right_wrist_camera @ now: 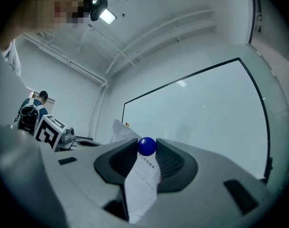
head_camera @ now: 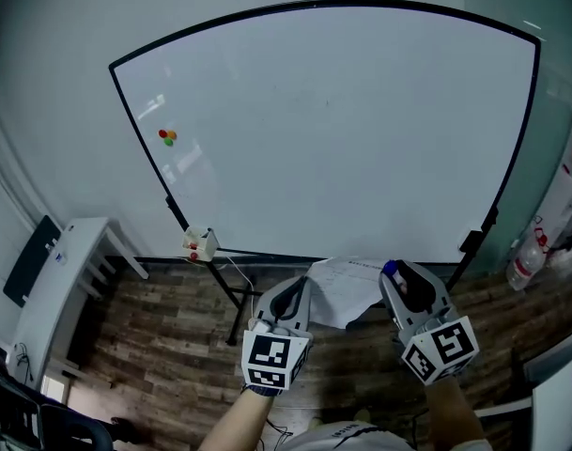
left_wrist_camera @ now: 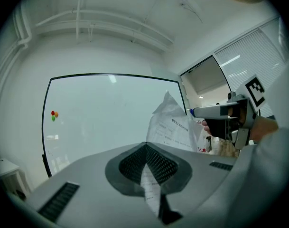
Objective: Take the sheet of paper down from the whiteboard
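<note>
The left claw (left_wrist_camera: 146, 147) is closed tight on one edge of the white printed sheet of paper (head_camera: 347, 291). The right claw (right_wrist_camera: 146, 149) clamps the opposite edge together with a round blue magnet (right_wrist_camera: 146, 146) (hence its wider jaw spacing). The crumpled sheet spans left to right between both claws, off the large black-framed whiteboard (head_camera: 342, 130) beyond it. Judgement: both claws must travel together to avoid tearing.

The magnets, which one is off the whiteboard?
The blue magnet, pinched with the sheet of paper in the right gripper; the red, orange and green magnets sit clustered on the whiteboard, towards its left.
</note>
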`<action>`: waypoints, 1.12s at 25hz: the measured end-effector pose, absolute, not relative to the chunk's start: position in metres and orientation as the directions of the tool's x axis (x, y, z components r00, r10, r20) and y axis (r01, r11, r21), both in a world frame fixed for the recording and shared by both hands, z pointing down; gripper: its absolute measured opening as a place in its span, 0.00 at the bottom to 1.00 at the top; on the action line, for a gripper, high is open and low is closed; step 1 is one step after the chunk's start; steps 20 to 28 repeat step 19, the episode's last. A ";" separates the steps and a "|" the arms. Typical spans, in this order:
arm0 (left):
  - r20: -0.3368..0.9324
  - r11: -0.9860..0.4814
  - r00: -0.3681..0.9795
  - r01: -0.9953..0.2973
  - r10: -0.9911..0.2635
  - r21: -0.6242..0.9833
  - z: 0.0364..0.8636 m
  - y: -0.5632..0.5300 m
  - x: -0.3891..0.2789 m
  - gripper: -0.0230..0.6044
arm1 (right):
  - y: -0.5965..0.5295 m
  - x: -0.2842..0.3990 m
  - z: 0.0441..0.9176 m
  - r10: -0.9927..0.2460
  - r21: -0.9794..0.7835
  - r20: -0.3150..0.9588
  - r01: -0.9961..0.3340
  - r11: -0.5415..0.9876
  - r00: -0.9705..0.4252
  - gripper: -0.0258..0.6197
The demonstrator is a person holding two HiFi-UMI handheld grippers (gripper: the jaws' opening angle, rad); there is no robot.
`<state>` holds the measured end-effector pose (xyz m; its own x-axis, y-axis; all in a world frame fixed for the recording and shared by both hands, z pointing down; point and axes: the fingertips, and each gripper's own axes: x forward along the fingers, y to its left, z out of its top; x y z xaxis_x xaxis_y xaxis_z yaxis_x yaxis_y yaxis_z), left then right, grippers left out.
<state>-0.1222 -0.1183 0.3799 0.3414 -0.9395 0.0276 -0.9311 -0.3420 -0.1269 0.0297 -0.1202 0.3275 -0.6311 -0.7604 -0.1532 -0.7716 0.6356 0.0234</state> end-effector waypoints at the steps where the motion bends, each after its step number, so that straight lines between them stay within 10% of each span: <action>1: 0.025 -0.341 0.341 -0.932 -0.940 -0.126 0.379 -0.117 -0.120 0.06 | -0.119 0.031 0.327 -0.759 0.026 -0.155 -0.770 0.637 -0.632 0.24; 28: 0.012 -0.350 0.350 -0.931 -0.936 -0.101 0.371 -0.111 -0.069 0.06 | -0.115 0.076 0.325 -0.759 0.043 -0.164 -0.773 0.633 -0.630 0.24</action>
